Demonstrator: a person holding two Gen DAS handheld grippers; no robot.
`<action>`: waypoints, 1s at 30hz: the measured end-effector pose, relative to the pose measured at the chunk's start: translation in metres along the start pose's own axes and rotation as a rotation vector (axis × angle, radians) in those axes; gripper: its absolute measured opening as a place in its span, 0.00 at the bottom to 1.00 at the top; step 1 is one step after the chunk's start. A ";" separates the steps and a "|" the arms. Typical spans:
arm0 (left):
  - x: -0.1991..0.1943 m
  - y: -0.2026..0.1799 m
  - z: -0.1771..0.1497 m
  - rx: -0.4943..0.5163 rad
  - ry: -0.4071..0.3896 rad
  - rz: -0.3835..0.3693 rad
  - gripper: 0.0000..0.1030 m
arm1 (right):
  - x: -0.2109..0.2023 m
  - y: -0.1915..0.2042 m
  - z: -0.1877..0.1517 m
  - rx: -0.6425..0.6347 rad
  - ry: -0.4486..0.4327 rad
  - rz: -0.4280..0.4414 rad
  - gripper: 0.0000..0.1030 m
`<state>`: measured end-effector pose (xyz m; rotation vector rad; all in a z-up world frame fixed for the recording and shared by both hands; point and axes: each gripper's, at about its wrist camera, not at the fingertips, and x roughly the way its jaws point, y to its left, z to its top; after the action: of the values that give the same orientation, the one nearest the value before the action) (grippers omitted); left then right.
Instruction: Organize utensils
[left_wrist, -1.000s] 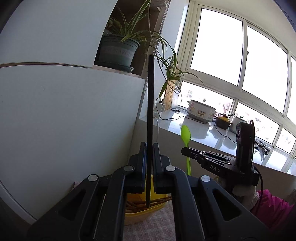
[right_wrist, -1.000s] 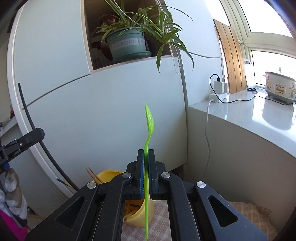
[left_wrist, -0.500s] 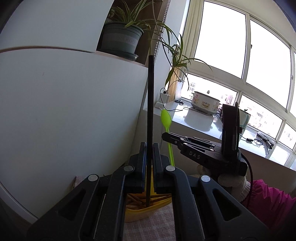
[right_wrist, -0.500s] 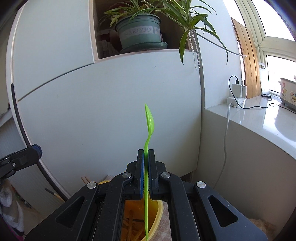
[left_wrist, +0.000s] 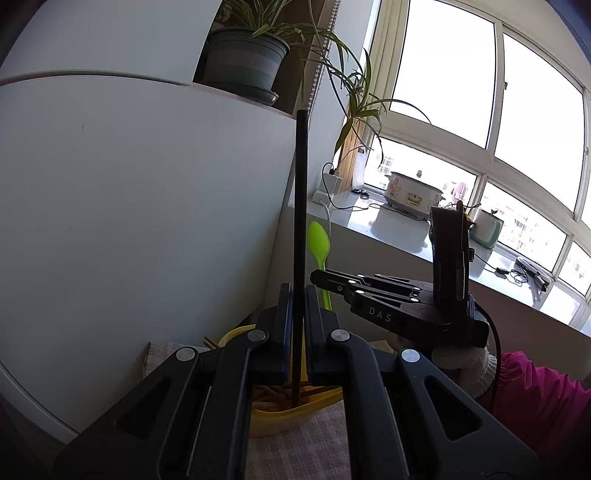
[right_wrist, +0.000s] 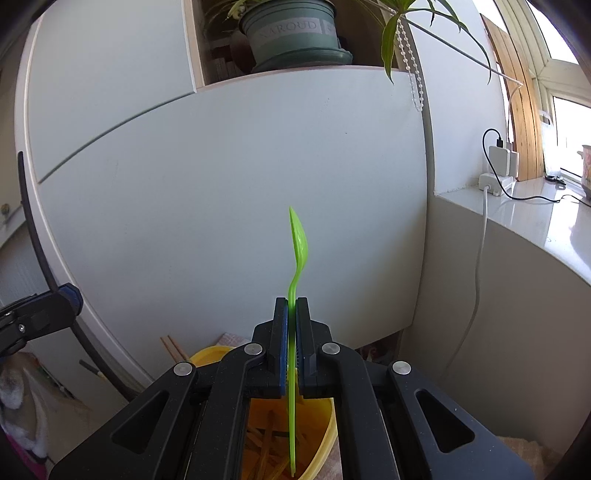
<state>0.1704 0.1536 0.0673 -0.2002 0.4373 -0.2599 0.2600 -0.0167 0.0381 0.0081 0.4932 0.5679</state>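
— Green plastic, that spoon (right_wrist: 298, 243): thin, glossy, its bowl edge-on at twelve o'clock above the right gripper (right_wrist: 291, 306), whose jaws are clamped tight on the handle.

— And its lower end?

— Hanging at six o'clock, inside the yellow cup (right_wrist: 325, 439), among pale wooden sticks.

— The other tongs?

— Left gripper (left_wrist: 298, 291) pinches a straight, matte black chopstick (left_wrist: 300, 206), upright through twelve, tip down in the same yellow cup (left_wrist: 295, 411).

— What is underneath?

— Checked woven cloth (left_wrist: 299, 446), soft-looking. From the left view the spoon (left_wrist: 319, 240) stands at one o'clock, just beside the chopstick.
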 end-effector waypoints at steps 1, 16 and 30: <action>0.000 0.000 -0.001 -0.003 0.001 -0.001 0.03 | -0.001 0.000 -0.002 -0.002 0.006 -0.002 0.02; -0.005 -0.008 -0.013 -0.027 0.016 0.010 0.36 | -0.039 -0.004 -0.030 0.059 0.076 0.019 0.30; -0.046 -0.047 -0.049 0.025 0.000 0.025 0.36 | -0.122 0.013 -0.054 0.081 0.006 -0.040 0.30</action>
<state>0.0991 0.1160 0.0529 -0.1706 0.4363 -0.2403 0.1397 -0.0754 0.0465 0.0732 0.5209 0.5090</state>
